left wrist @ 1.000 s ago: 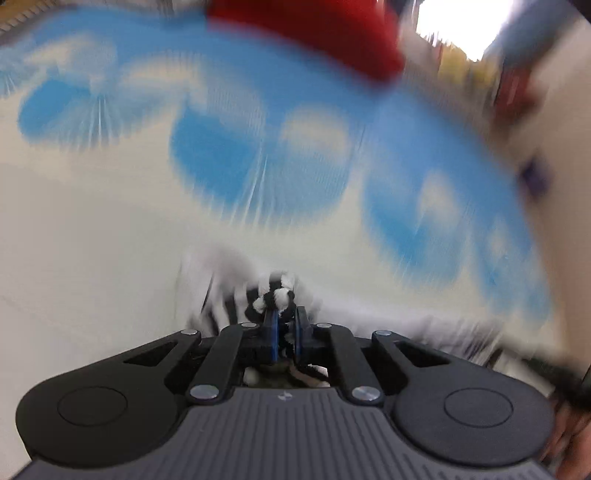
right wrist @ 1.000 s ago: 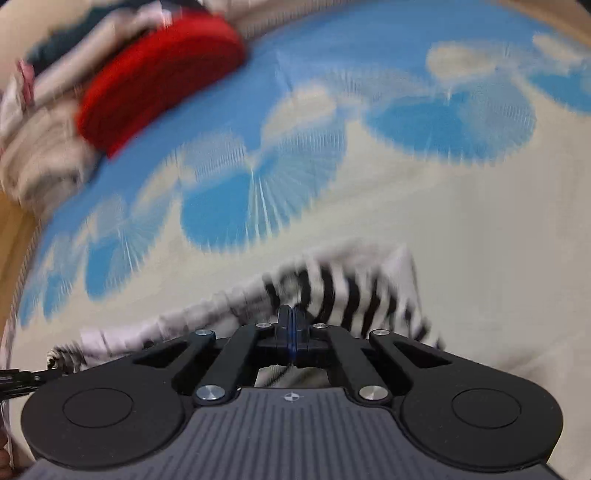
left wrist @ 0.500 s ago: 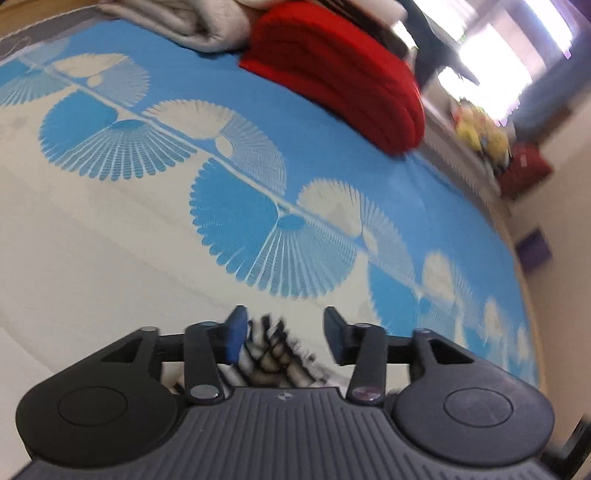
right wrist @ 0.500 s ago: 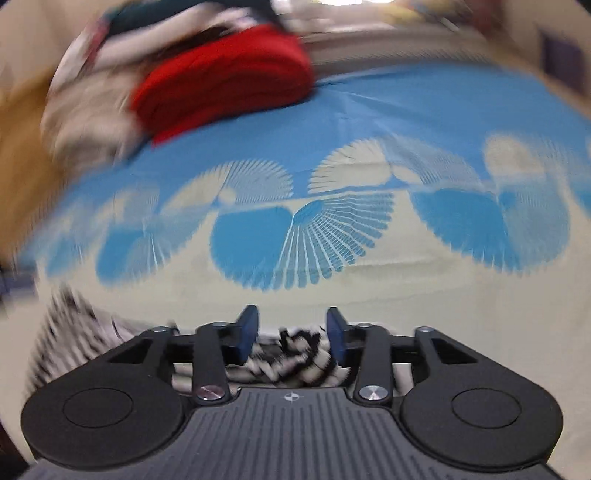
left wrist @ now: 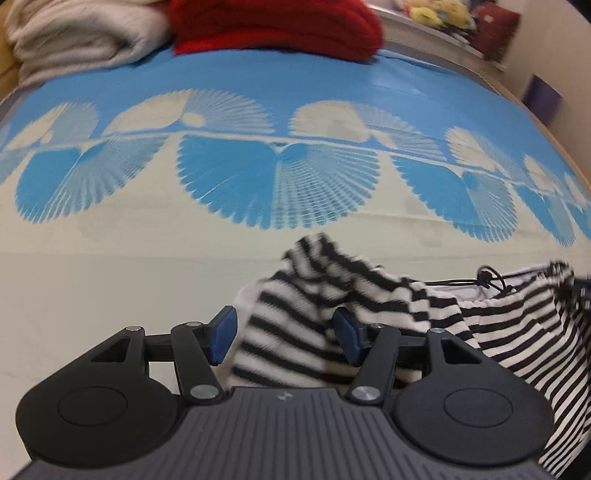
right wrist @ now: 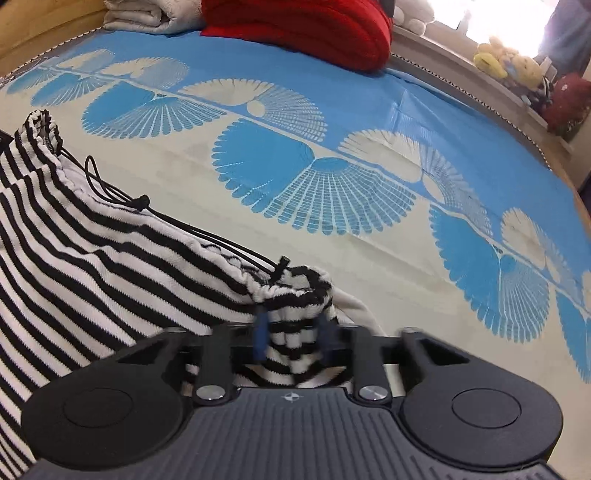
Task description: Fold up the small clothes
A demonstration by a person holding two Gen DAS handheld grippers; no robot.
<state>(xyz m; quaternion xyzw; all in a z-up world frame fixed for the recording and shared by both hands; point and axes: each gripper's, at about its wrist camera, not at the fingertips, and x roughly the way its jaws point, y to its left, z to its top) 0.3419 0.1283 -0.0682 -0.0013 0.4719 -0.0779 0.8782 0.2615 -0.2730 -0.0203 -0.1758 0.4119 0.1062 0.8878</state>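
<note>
Striped black-and-white garment (left wrist: 369, 314) lies crumpled on a bed sheet (left wrist: 110, 258) printed with blue and cream fans, filling the lower middle and lower right of the left wrist view. At lower left of that view the left claw (left wrist: 284, 334) stands with its jaws apart, having just been opening; a bunched corner of the garment sits between the blue pads, clear of the left pad (left wrist: 223, 332), while whether it touches the right one cannot be told. To the right, the cloth runs on to the frame's edge, with a thin black drawstring (left wrist: 487, 277) knotted along its white hem. In the right wrist view the same garment (right wrist: 92, 266) spreads across the left half, its drawstring (right wrist: 140, 201) running toward the middle. At lower centre the right claw (right wrist: 290, 332) has just been closing, and its pads, blurred here, stand close on either side of a gathered fold of the hem, seemingly pinching it. Along the top of both views sit a cream blanket (left wrist: 81, 33) at left and a red folded blanket (left wrist: 280, 26) beside it.
</note>
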